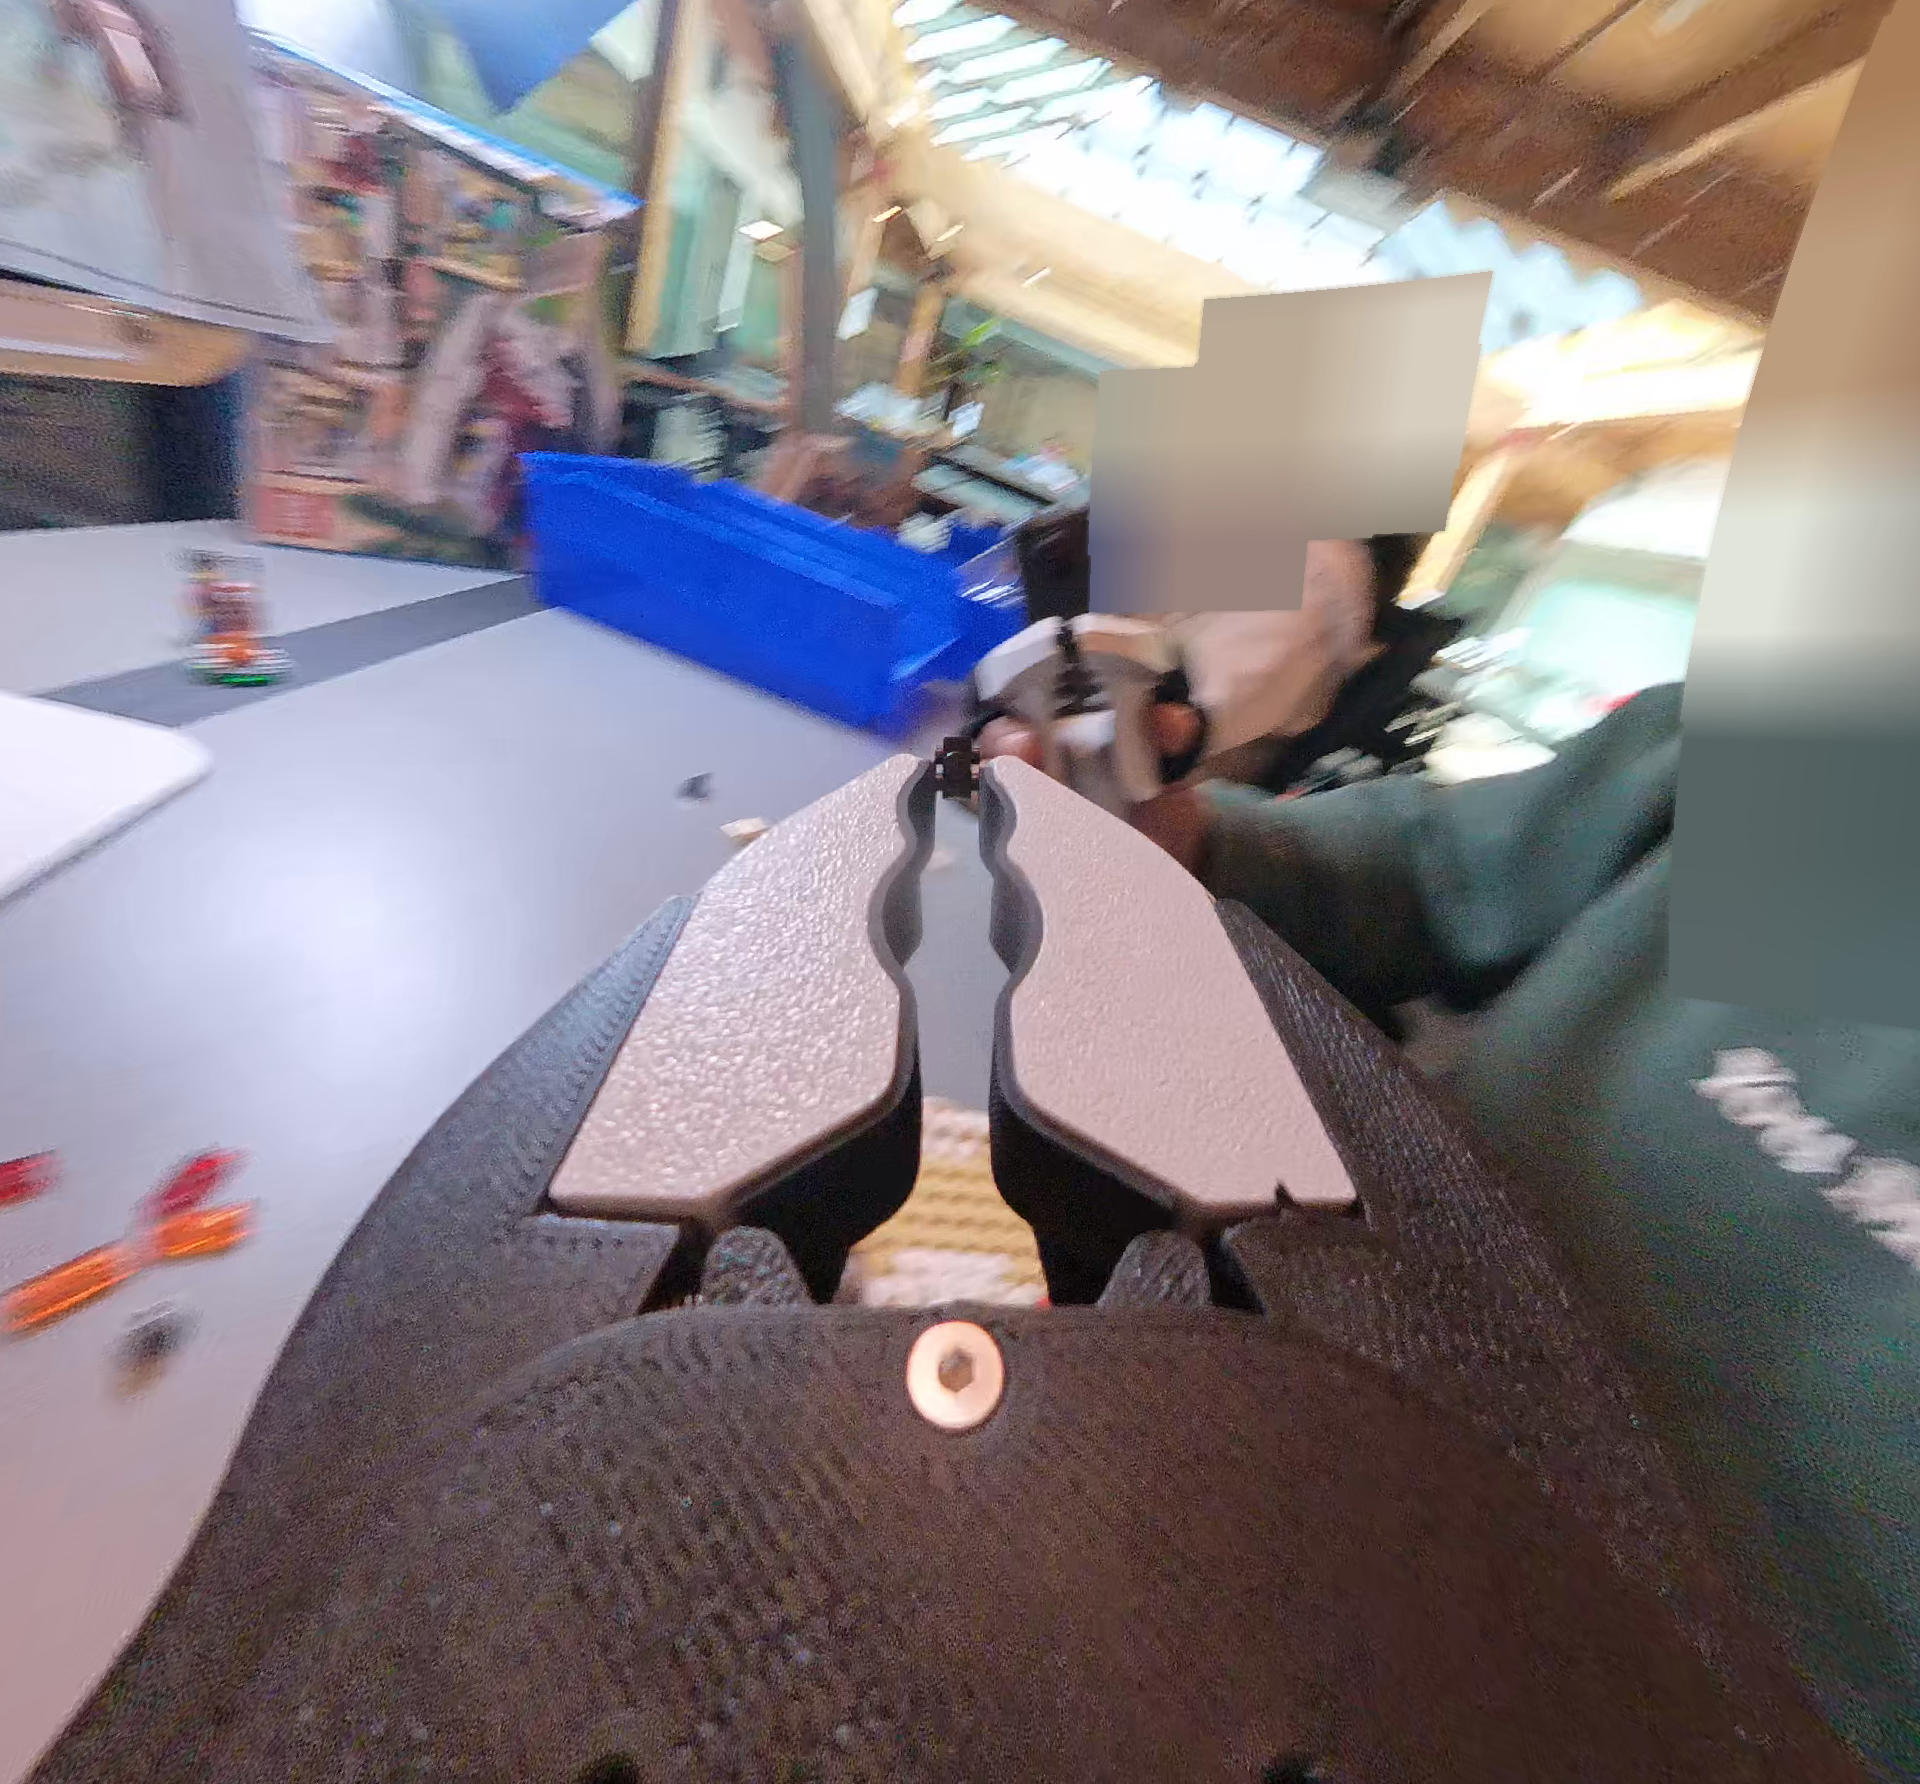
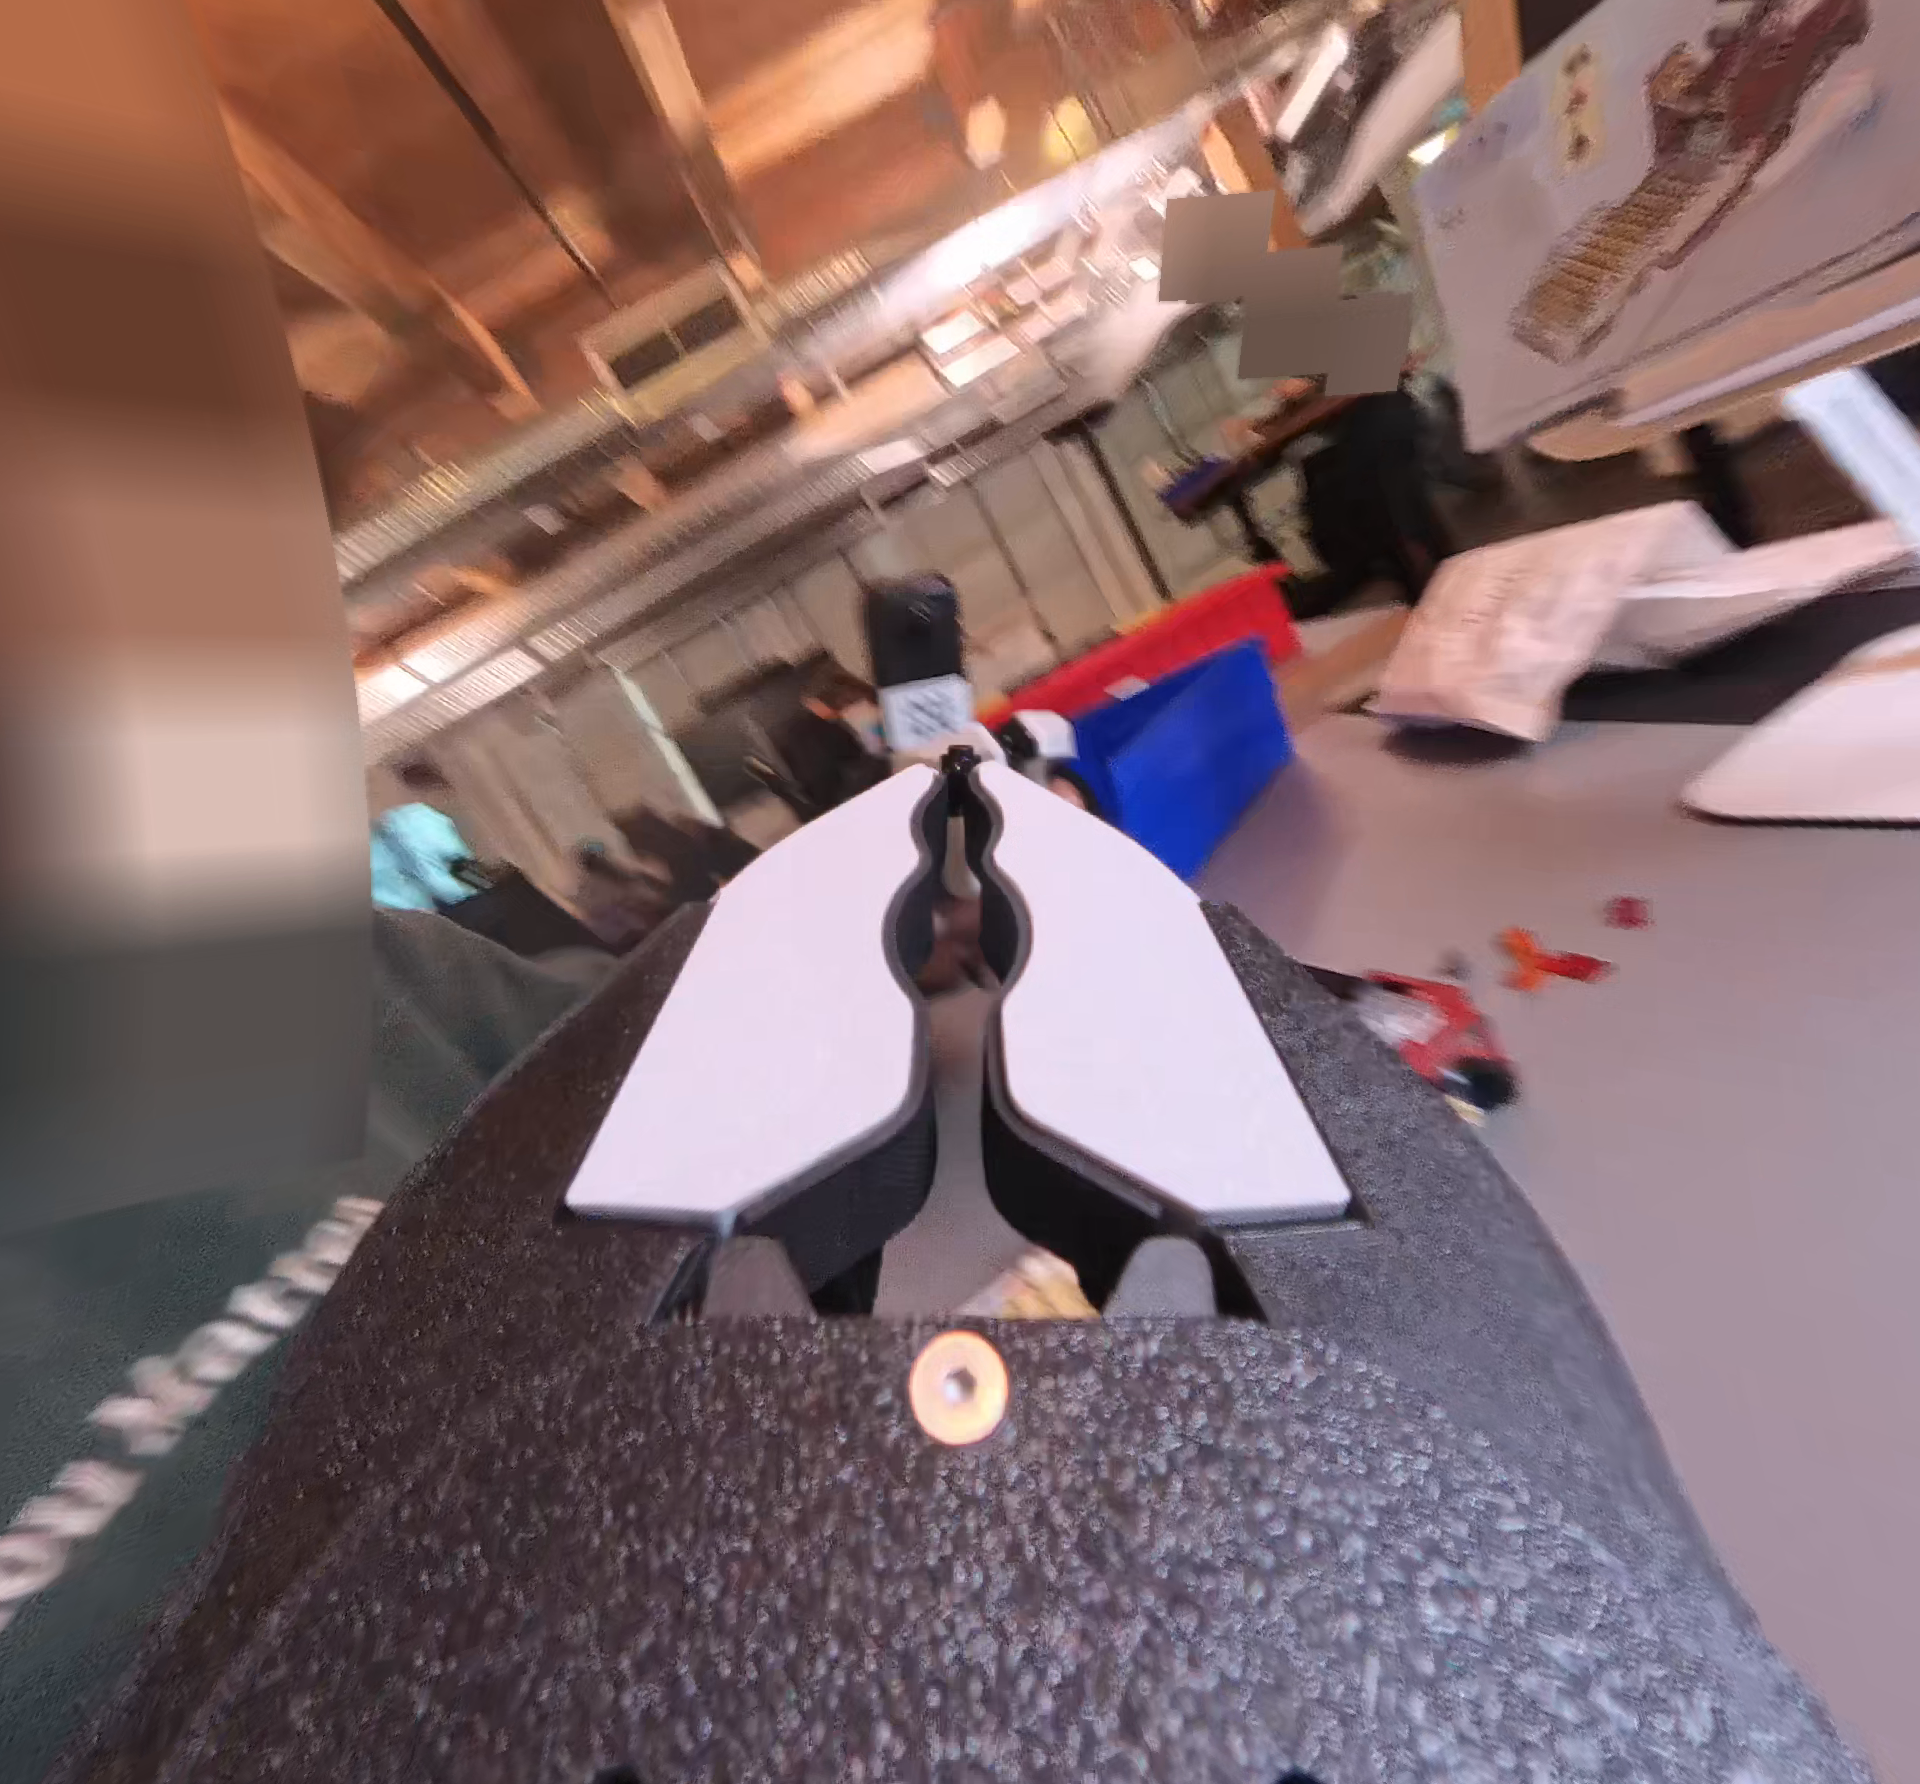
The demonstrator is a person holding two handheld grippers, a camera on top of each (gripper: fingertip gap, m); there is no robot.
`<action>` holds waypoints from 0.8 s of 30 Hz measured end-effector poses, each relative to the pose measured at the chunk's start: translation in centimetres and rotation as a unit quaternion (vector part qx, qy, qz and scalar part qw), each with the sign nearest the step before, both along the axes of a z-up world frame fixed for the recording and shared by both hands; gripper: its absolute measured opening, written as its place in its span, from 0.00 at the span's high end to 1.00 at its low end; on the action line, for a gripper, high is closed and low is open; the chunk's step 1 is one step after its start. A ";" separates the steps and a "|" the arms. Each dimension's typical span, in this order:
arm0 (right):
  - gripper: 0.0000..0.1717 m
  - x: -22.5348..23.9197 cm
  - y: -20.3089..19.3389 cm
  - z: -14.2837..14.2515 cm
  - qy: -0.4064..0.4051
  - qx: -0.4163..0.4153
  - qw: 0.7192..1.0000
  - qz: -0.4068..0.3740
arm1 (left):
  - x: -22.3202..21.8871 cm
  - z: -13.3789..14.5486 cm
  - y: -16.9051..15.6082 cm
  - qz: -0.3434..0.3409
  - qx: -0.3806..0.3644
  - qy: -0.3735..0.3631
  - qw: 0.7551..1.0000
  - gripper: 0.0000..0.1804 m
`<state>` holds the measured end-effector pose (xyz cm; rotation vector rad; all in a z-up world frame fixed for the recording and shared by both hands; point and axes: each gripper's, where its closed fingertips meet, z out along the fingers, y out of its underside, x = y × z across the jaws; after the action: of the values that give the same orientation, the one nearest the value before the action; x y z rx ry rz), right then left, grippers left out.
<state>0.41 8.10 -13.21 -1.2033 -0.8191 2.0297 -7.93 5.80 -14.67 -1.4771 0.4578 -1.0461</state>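
the left gripper [image 1: 957, 780] clamps a small black piece [image 1: 955, 773] at its fingertips, above the open grey table [image 1: 416, 851]. the right gripper [image 2: 958, 770] pinches a thin black piece [image 2: 957, 760]. a blue bin [image 1: 727, 581] stands at the far edge.

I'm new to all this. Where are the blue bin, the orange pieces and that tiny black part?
blue bin [image 1: 727, 581], left wrist view, its side wall
orange pieces [image 1: 125, 1261], left wrist view, middle of them
tiny black part [image 1: 954, 770], left wrist view, its middle, between the fingertips

a bin [image 1: 727, 581] stands on the table [image 1: 436, 861] beyond the left gripper [image 1: 957, 778], loose pieces [image 1: 135, 1235] lying to its left.

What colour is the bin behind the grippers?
Blue bin, clearest in the left wrist view.
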 end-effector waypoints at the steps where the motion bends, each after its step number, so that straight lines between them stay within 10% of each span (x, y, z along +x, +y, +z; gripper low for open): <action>1: 0.98 -0.7 0.0 -1.1 -0.047 0.056 0.997 -0.034 | -0.5 -1.0 0.8 0.048 0.008 0.063 0.997 0.96; 5: 0.98 -2.2 1.2 -4.3 -0.181 0.278 0.927 -0.177 | -4.3 -3.6 3.8 0.228 0.047 0.276 0.932 0.96; 10: 0.98 -3.2 1.5 -5.7 -0.219 0.322 0.899 -0.201 | -9.2 -7.8 7.9 0.283 -0.008 0.425 0.860 0.96; 17: 0.98 -2.5 2.2 -6.6 -0.227 0.280 0.915 -0.179 | -12.1 -15.4 10.4 0.201 -0.160 0.453 0.854 0.95; 24: 0.98 -2.3 2.2 -7.0 -0.228 0.275 0.919 -0.165 | -10.5 -16.2 9.3 0.138 -0.193 0.407 0.882 0.80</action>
<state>-1.90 10.33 -20.18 -1.3712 -1.2112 1.1423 -18.41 15.14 -30.88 -2.2585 0.6162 -0.2395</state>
